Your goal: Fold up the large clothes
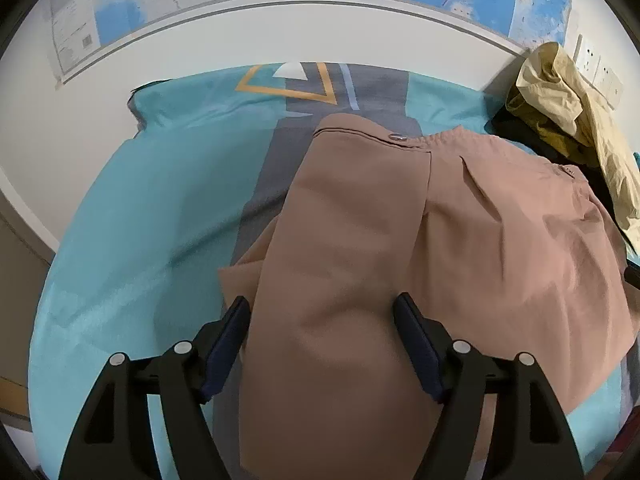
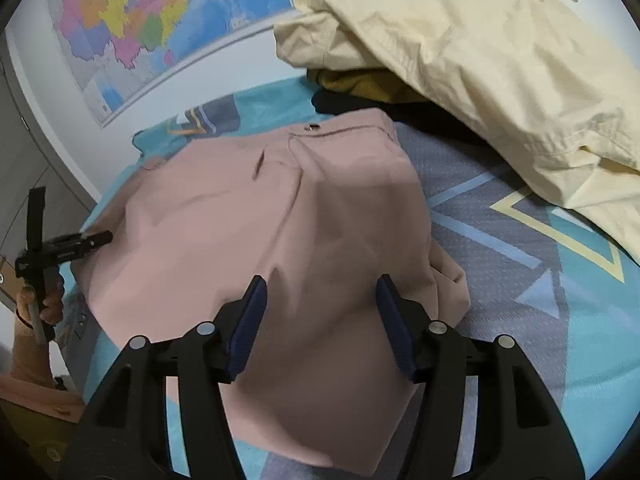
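Observation:
A pink-brown pair of trousers [image 1: 420, 232] lies on the teal and grey bed cover [image 1: 132, 216], waistband and button at the far end. My left gripper [image 1: 322, 308] is open, its jaws wide apart on either side of a fold of the trousers fabric. In the right wrist view the same trousers [image 2: 248, 216] fill the middle. My right gripper [image 2: 320, 300] is open too, its jaws straddling a raised fold of the trousers. The left gripper [image 2: 96, 239] shows at the trousers' left edge, held by a hand.
A cream garment [image 2: 480, 72] is heaped over dark and mustard clothes [image 2: 360, 88] at the bed's far right; it also shows in the left wrist view [image 1: 576, 120]. A wall map [image 2: 132, 28] hangs behind the bed. The patterned bed cover [image 2: 540, 264] lies bare on the right.

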